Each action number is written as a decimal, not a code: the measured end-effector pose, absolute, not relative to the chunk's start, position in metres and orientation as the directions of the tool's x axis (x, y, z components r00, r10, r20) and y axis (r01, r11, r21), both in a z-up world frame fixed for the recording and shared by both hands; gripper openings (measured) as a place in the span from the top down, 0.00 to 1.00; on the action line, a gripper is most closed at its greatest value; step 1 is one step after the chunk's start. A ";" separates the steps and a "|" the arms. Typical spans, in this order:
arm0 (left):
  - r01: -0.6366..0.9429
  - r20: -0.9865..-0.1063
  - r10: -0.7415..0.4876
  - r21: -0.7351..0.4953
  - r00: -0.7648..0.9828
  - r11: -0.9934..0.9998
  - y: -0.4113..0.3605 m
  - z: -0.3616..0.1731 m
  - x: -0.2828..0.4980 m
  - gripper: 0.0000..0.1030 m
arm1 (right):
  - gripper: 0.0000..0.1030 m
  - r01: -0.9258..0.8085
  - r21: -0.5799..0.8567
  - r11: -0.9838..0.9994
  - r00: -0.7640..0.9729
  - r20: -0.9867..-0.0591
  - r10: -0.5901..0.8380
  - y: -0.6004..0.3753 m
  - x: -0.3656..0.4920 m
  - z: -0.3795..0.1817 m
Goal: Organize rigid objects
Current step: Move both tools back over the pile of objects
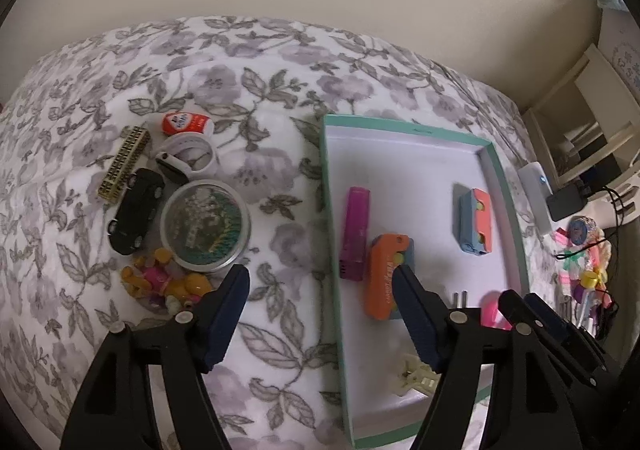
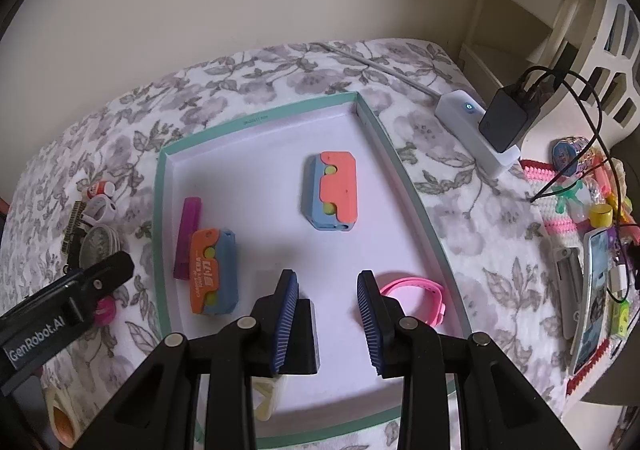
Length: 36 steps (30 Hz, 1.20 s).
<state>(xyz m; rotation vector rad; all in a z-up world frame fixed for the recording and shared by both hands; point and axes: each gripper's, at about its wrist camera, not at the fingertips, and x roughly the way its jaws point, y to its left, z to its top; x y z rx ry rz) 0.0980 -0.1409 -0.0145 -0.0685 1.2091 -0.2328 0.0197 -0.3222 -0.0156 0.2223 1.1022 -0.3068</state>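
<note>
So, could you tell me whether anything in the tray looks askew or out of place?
Nothing looks spilled or damaged. The purple bar and orange-and-blue block sit tilted and crowded together at the left wall of the tray, while the other block lies apart mid-tray. A loose pile remains on the bedspread.

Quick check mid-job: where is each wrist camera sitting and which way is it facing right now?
Left wrist: on the left gripper, looking down at the tray's left edge and the loose toy pile; own open jaws and the right gripper show.
Right wrist: on the right gripper, looking down into the tray; own jaws and the left gripper show.
Shared: tray, orange-blue toy.
</note>
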 end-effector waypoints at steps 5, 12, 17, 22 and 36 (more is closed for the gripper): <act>0.102 -0.918 -0.180 -0.153 0.353 0.983 -0.130 -0.017 0.102 0.17 | 0.39 0.362 0.017 0.932 0.403 -0.905 -0.140 -0.324 0.022 -0.021; 0.061 -0.912 -0.121 -0.106 0.392 0.993 -0.118 -0.017 0.105 0.10 | 0.25 0.378 0.051 0.924 0.417 -0.901 -0.121 -0.327 0.023 -0.023; 0.039 -0.908 -0.108 -0.101 0.405 0.994 -0.113 -0.016 0.106 0.03 | 0.11 0.379 0.051 0.924 0.422 -0.898 -0.124 -0.326 0.023 -0.023; 0.036 -0.902 -0.084 -0.076 0.422 0.996 -0.111 -0.015 0.107 0.03 | 0.00 0.369 0.042 0.929 0.442 -0.887 -0.136 -0.324 0.024 -0.020; 0.024 -0.905 -0.085 -0.082 0.417 0.996 -0.107 -0.016 0.108 0.03 | 0.00 0.354 0.044 0.934 0.448 -0.885 -0.128 -0.323 0.024 -0.021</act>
